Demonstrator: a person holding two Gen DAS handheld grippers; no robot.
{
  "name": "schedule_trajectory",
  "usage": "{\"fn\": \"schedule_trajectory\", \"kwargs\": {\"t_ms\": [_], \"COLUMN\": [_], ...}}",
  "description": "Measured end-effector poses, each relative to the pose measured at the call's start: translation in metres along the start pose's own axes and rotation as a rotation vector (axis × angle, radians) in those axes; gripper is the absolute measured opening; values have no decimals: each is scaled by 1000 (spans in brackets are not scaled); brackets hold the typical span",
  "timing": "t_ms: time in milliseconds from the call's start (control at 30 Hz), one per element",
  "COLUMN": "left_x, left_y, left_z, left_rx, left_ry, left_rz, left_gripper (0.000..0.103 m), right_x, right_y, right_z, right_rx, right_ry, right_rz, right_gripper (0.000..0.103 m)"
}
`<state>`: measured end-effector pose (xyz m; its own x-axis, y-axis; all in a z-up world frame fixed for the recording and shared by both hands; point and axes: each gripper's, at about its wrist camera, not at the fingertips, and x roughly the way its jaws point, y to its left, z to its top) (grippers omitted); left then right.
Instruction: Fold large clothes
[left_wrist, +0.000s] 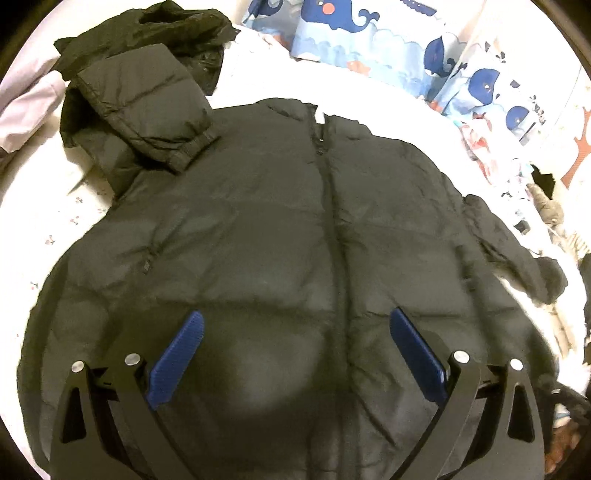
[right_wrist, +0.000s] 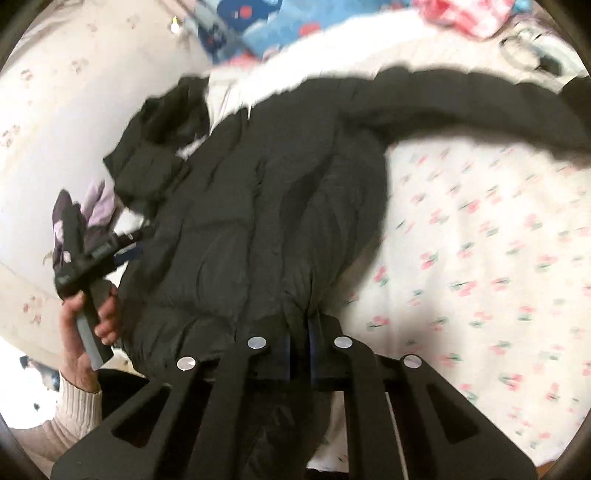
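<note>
Now we keep the right tool (right_wrist: 300, 343) clenched on the hem of the black puffer jacket (left_wrist: 258, 229) and lift it evenly, so the padding does not slip out. The left tool (left_wrist: 295, 354) hangs released above the jacket's front. The jacket lies zipped, face up on the bed (right_wrist: 480, 240), one sleeve (left_wrist: 147, 110) folded across its chest.

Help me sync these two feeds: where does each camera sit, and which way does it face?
Left wrist: on the open left gripper, above the black puffer jacket, facing its zipped front and hood.
Right wrist: on the right gripper, shut on the jacket's hem corner, looking across it; the person's left hand shows.
Shared: the jacket and the floral bedsheet.
</note>
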<state>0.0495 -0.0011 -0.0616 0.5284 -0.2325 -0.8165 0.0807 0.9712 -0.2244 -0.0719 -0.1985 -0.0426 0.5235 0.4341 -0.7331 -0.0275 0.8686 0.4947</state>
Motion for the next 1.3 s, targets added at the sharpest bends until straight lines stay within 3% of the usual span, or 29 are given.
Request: {"fn": "schedule_trajectory", "kwargs": {"t_ms": [33,133,167,200,233,267,300,333,467,567,667,800,933,1033,1100,1167,1200,1300], "left_x": [3,11,11,10,8,7,5,5,4,7,15,26,38,40,41,41,42,42], "left_y": [4,13,16,17,18,18,18,17,10,2,-5,-12,-13,-14,-17,-18,-19,-16], "left_z": [1,3,4,5,5,5,6,7,11,13,12,12,15,17,17,17,17,16], "left_rx": [-15,-42,-37,-31,-26,-19,-11,-1,33,60,89,134,134,116,120,124,127,131], "left_ry": [16,67,69,67,64,58,53,45,14,2,14,32,49,42,38,39,40,45], "left_rz": [-11,-40,-41,-37,-36,-38,-36,-30,-12,-3,-3,11,22,16,15,14,14,12], "left_gripper": [96,96,96,96,96,96,96,96,96,96,96,96,96,96,96,96,96,96], "right_x": [3,44,41,32,17,-6,-19,-36,-72,-82,-86,-79,-65,-60,-59,-58,-60,-75], "right_y": [1,-19,-24,-29,-35,-47,-57,-73,-145,-199,-228,-265,-298,-304,-292,-292,-297,-291], "right_z": [-7,-31,-33,-31,-26,-16,-9,2,38,50,70,90,114,136,141,143,145,145], "right_rx": [-19,-16,1,21,51,113,160,229,487,622,609,627,618,556,481,467,490,489], "right_ry": [24,226,195,124,34,-112,-201,-304,-559,-662,-706,-697,-670,-614,-606,-590,-581,-651], "right_rz": [-27,-64,-52,-20,1,-17,-46,-89,-190,-253,-312,-307,-344,-462,-557,-553,-540,-549], "right_gripper": [8,23,30,32,40,60,77,81,81,81,81,82,97,95,79,22,10,8]}}
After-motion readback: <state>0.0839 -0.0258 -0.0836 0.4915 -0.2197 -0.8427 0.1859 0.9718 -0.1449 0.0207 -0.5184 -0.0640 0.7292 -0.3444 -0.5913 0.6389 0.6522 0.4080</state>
